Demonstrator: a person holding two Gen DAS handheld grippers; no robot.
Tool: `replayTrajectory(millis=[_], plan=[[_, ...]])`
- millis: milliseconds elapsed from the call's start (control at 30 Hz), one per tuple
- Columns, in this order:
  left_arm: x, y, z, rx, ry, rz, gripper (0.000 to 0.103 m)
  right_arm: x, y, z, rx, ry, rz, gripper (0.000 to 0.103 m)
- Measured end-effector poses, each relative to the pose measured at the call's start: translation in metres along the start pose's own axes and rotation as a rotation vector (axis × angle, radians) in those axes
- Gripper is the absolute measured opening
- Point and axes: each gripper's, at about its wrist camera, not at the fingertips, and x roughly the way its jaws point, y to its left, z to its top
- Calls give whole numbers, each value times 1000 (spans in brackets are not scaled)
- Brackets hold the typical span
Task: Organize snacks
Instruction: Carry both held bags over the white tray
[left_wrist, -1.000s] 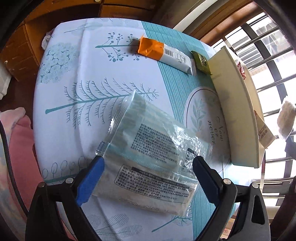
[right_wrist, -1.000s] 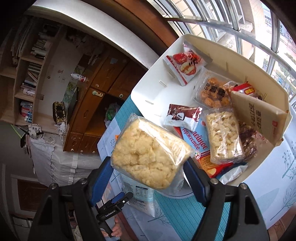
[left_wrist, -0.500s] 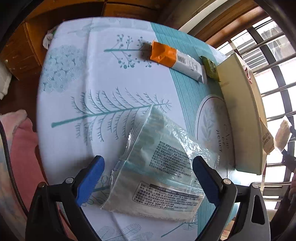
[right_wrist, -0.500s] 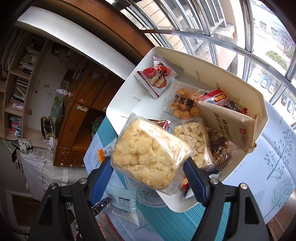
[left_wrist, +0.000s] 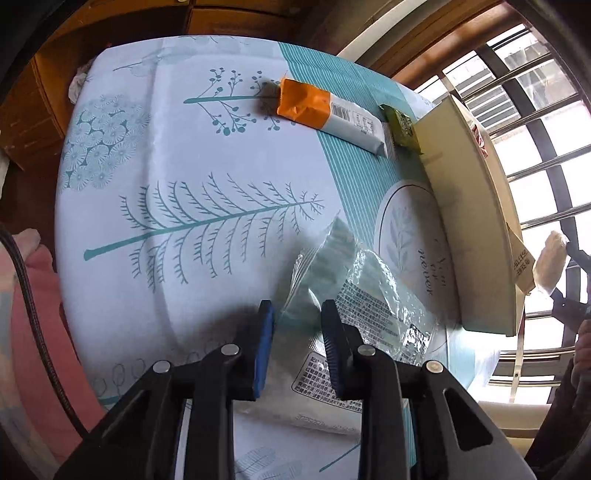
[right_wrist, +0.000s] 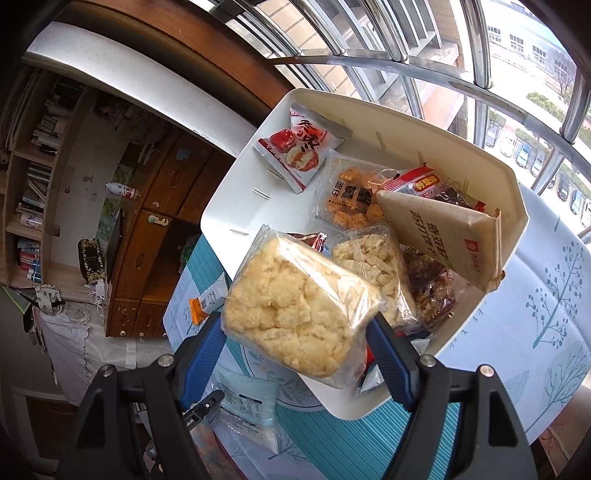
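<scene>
A clear snack packet (left_wrist: 369, 295) with printed labels lies on the tree-print tablecloth (left_wrist: 177, 177). My left gripper (left_wrist: 297, 332) is closing its jaws on the packet's crumpled left edge, and the film is bunched between the blue pads. My right gripper (right_wrist: 299, 347) is shut on a bag of pale crumbly cake (right_wrist: 295, 310) and holds it in the air over the near corner of the white bin (right_wrist: 236, 206). The bin holds several snack bags. The clear packet (right_wrist: 247, 402) also shows below the right gripper.
An orange-and-white bar (left_wrist: 328, 114) and a small green packet (left_wrist: 400, 127) lie at the table's far side beside the bin's wall (left_wrist: 469, 221). Window bars (right_wrist: 480, 44) stand behind the bin. A wooden cabinet (right_wrist: 155, 236) is past the table's edge.
The left jaws went from wide open to nearly together on the clear packet's edge. The right gripper carried the cake bag a little further over the bin.
</scene>
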Motion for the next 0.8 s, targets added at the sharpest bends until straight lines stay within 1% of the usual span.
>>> replayTrajectory(millis=[133,200,267,400,500,633,800], plan=[[-1,-5,-3,-6,-35,-9,19,-1,-1,-1,-2,1,0,78],[-4,-5,-4,-44,-51,-21,17,-1,-2,0,1,1,-1,78],[-10,-5,-4,-90,-75,-51,16,-2,-4,0,3,0,-2,78],[-25,-13,-6,-148,-123,-66,15,-5,-9,0,3,2,10,78],[-39,-19,-6,-212,-160,-139,15,-9,-11,1,0,3,24,78],[-55,-37,-3,-228,-209,-169,14,-15,-15,6,-2,2,41,78],[-70,-58,-1,-258,-230,-245,12,-25,-20,13,-13,2,65,78]])
